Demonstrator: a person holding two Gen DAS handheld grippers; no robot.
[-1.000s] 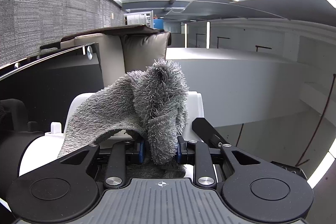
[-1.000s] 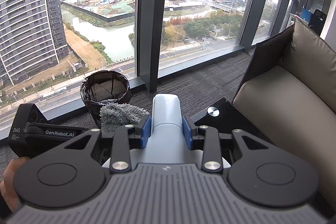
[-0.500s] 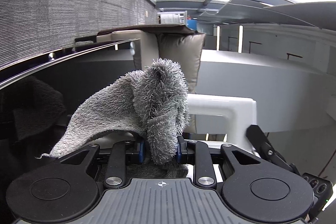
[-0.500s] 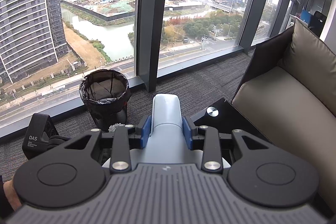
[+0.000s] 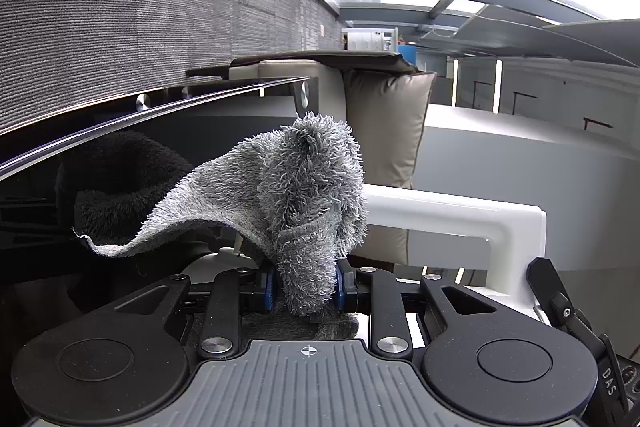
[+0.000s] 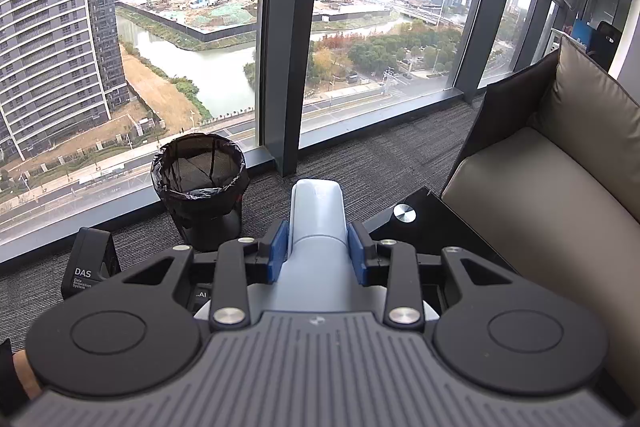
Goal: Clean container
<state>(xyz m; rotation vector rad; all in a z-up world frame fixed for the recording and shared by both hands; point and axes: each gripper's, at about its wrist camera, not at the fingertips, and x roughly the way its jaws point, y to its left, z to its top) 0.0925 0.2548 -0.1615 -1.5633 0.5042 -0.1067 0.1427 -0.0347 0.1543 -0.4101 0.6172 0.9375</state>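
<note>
Cloth and container both gripped.
My left gripper (image 5: 306, 285) pinches the cloth (image 5: 296, 187); my right gripper (image 6: 317, 253) clamps the container's handle (image 6: 317, 215).

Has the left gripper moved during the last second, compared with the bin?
Yes. In the right wrist view, the left gripper has slid right and lower against the bin, which stays by the window.

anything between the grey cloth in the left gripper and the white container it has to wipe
Nothing visible does. The left hand-held gripper is shut on the grey cloth, and the white container lies just beyond and to the right of it with only open space between. Whether the cloth touches it cannot be told.
</note>
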